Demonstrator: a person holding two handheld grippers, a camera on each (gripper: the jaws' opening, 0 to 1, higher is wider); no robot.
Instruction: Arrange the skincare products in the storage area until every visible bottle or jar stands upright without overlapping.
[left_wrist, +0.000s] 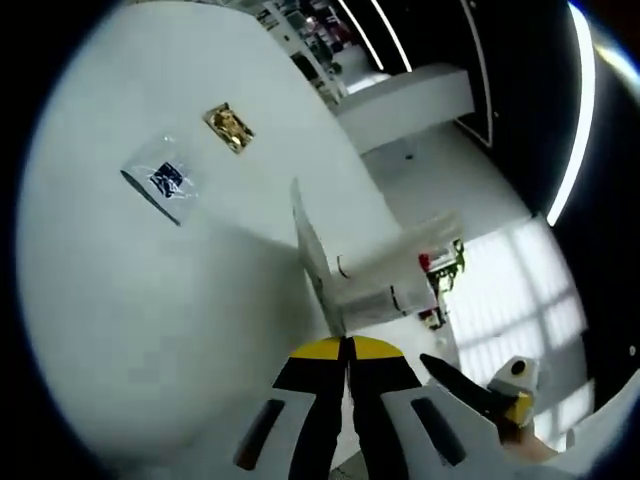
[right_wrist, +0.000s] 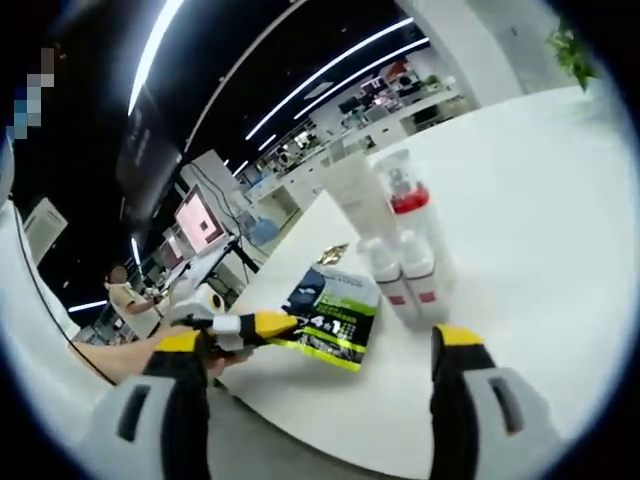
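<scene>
A blue-and-green sachet (right_wrist: 335, 315) lies partly over the white table's near edge, and my left gripper (right_wrist: 268, 323) is shut on its left end. In the left gripper view that sachet (left_wrist: 312, 250) rises edge-on from my shut left gripper (left_wrist: 347, 348). Behind the sachet stand a tall white tube (right_wrist: 355, 190), a clear bottle with a red band (right_wrist: 407, 200) and two small white bottles (right_wrist: 402, 268), close together. My right gripper (right_wrist: 320, 345) hangs open in front of the sachet with nothing between its fingers.
On the white table (left_wrist: 150, 330) lie a clear packet with a dark blue insert (left_wrist: 165, 180) and a small gold packet (left_wrist: 228, 127). The gold packet (right_wrist: 333, 253) lies just left of the bottles. Shelves and a screen stand far behind.
</scene>
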